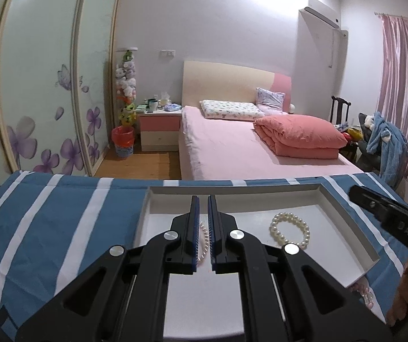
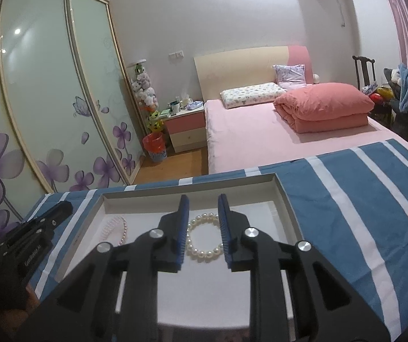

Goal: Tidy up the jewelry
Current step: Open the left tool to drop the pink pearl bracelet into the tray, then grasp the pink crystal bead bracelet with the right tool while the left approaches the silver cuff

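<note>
A shallow white tray (image 1: 346,216) (image 2: 285,199) lies on a blue and white striped cloth (image 1: 47,219) (image 2: 360,199). In it lie a white pearl bracelet (image 1: 289,229) (image 2: 204,252) and a thin pink bead bracelet (image 1: 203,245) (image 2: 115,229). My left gripper (image 1: 203,208) hovers over the pink bracelet, jaws narrowly apart, nothing held. My right gripper (image 2: 203,208) is open over the pearl bracelet, jaws on either side of it. Each gripper shows at the edge of the other's view: the right (image 1: 389,213), the left (image 2: 32,228).
More beads (image 1: 362,292) lie on the cloth just outside the tray's near right corner. Beyond the cloth's far edge stand a pink bed (image 1: 246,148), a nightstand (image 1: 159,131) and a flowered wardrobe (image 1: 47,85).
</note>
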`<state>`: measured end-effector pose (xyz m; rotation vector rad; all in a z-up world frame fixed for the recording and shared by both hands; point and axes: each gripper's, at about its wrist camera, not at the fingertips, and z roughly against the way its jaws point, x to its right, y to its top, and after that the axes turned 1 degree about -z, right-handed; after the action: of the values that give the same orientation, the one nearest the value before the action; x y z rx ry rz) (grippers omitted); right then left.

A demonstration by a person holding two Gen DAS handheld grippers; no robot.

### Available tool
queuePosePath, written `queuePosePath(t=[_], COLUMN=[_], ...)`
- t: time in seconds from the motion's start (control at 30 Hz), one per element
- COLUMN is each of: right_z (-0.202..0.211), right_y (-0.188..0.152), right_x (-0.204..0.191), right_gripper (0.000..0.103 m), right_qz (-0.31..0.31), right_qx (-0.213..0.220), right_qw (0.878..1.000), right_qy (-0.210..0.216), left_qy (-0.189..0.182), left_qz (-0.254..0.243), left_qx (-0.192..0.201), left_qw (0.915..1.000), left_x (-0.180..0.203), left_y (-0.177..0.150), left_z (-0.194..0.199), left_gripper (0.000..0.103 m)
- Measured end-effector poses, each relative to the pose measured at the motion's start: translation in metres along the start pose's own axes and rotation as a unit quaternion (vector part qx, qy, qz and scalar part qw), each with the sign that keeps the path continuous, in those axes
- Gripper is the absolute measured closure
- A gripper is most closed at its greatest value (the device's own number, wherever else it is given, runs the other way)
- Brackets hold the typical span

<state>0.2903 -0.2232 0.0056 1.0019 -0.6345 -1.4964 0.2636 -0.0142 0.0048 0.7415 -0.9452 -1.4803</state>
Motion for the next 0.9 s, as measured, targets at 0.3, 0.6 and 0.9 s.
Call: queuePosePath(t=[0.3, 0.6, 0.9], right_z=[0.054, 0.084, 0.093], right_y=[-0.027, -0.075, -0.088], right_x=[0.007, 0.018, 0.041], right_gripper=[0.081, 0.081, 0.081], right_qz=[0.018, 0.028, -0.002], right_qx=[-0.002, -0.044, -0.051], right_qw=[1.0, 0.999, 0.998], right_qy=[-0.001, -0.007, -0.025], left_qy=[-0.002, -0.028, -0.079], left_qz=[0.012, 0.011, -0.035], left_qx=[-0.012, -0.043, -0.053], left_qw=[0.9998, 0.9986, 0.9949], left_x=[-0.017, -0.008, 0.03], left_y=[-0.027, -0.065, -0.09], left_z=[0.051, 0.084, 0.103], left_gripper=[0.096, 0.081, 0.043])
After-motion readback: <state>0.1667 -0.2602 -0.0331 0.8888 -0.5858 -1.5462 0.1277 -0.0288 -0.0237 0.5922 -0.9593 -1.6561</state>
